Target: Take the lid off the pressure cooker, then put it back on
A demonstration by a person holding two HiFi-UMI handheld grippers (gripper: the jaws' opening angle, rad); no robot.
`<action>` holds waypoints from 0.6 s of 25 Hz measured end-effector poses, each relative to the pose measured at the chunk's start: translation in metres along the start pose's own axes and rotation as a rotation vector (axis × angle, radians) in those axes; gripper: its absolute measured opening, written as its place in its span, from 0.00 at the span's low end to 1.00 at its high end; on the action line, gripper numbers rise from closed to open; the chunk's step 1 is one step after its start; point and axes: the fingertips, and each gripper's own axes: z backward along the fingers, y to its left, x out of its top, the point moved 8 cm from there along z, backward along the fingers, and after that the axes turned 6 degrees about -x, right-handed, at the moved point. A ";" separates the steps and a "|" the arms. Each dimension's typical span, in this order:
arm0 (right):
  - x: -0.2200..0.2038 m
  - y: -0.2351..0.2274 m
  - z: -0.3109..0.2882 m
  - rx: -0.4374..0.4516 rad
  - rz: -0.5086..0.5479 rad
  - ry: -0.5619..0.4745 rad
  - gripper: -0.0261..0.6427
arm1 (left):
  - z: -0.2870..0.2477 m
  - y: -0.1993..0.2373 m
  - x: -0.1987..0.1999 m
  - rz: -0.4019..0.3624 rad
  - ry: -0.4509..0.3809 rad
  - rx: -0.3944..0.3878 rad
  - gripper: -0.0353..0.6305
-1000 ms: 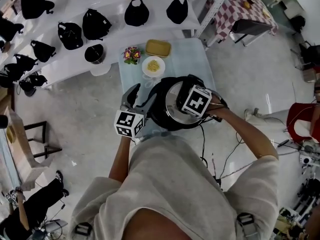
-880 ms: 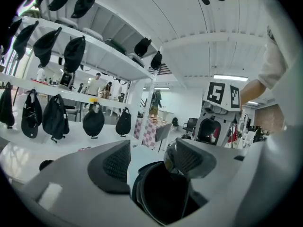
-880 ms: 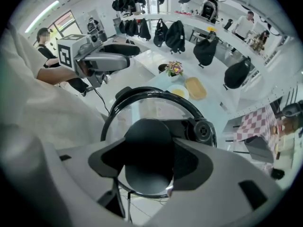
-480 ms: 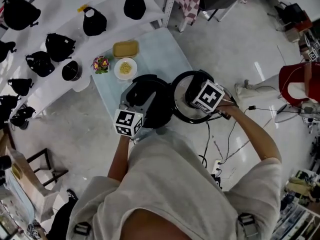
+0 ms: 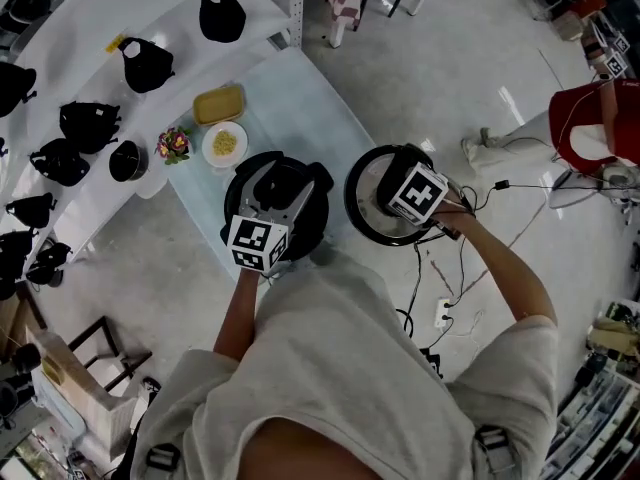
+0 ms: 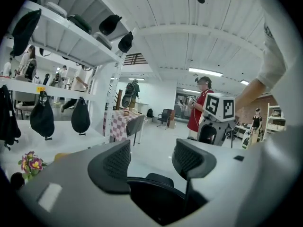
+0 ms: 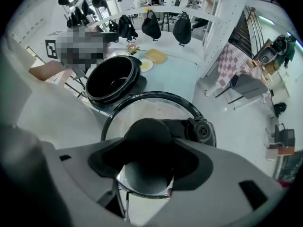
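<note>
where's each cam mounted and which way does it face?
Head view: on the head, steeply down on open cooker and lid; torso, left gripper, right gripper show.
Left gripper view: on it, roughly level across the room past open fingers; right arm shows.
Right gripper view: on it, straight down at fingers gripping the lid; left forearm shows.
Head and right gripper views share cooker and lid.

- Pale blue bench (image 5: 300, 98): the open pressure cooker (image 5: 255, 171) sits at its near end.
- Behind it lie a white plate (image 5: 224, 144) of yellow food, a yellow tray (image 5: 219, 104) and a flower bunch (image 5: 173, 145).
</note>
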 end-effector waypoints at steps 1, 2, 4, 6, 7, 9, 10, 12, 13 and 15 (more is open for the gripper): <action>-0.003 -0.003 -0.006 0.004 -0.008 0.000 0.44 | -0.002 -0.001 0.001 -0.001 0.003 0.003 0.51; -0.004 -0.007 -0.013 0.007 -0.014 -0.001 0.44 | -0.002 -0.001 0.002 -0.003 0.005 0.008 0.51; -0.004 -0.013 -0.030 0.013 -0.020 -0.006 0.44 | -0.002 0.000 0.004 -0.005 0.012 0.024 0.51; 0.000 -0.018 -0.050 0.011 -0.024 -0.015 0.44 | -0.001 0.003 0.005 -0.008 0.016 0.042 0.51; 0.003 -0.020 -0.061 0.009 -0.028 -0.020 0.44 | -0.001 0.004 0.006 -0.010 0.017 0.050 0.51; 0.009 -0.024 -0.082 0.012 -0.035 -0.028 0.44 | 0.002 0.007 0.007 -0.012 0.018 0.067 0.51; 0.012 -0.026 -0.092 0.015 -0.038 -0.029 0.44 | 0.004 0.008 0.008 -0.013 0.018 0.076 0.51; 0.020 -0.030 -0.110 0.016 -0.037 -0.022 0.44 | 0.008 0.010 0.010 -0.012 0.019 0.093 0.51; 0.023 -0.032 -0.118 0.014 -0.033 -0.014 0.44 | 0.009 0.011 0.011 -0.010 0.019 0.102 0.51; 0.030 -0.035 -0.133 0.010 -0.015 0.000 0.44 | 0.012 0.012 0.011 -0.005 0.022 0.119 0.51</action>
